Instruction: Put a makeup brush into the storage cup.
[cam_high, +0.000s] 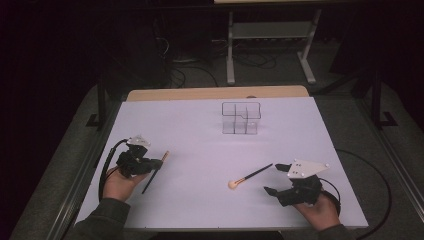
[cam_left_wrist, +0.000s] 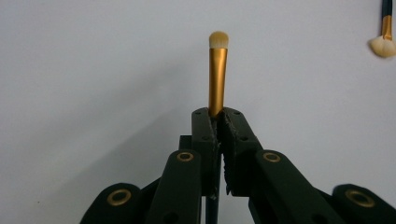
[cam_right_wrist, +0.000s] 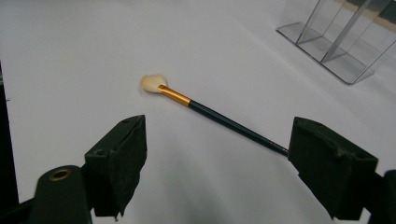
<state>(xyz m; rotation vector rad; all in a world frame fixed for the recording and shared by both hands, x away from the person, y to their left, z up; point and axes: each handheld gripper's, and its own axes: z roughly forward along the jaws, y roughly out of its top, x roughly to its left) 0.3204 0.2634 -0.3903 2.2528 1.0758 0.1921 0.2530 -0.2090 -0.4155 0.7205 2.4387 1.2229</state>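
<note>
Two makeup brushes are on hand. One, a slim brush (cam_high: 156, 172) with a gold ferrule and a small rounded tip, sits clamped in the left tongs (cam_high: 159, 162); the other, a fan-tipped brush (cam_high: 250, 176) with a dark handle, lies flat on the table (cam_high: 200, 210).

One clear plastic organizer (cam_high: 241, 118) stands on the table, divided into several compartments; their exact number cannot be told.

Two tongs in all: the left one, and the right tongs (cam_high: 274, 178) with jaws spread wide. Two hands, one behind each.

One table with a white top. On the floor beyond it stands one metal stand (cam_high: 270, 45).
</note>
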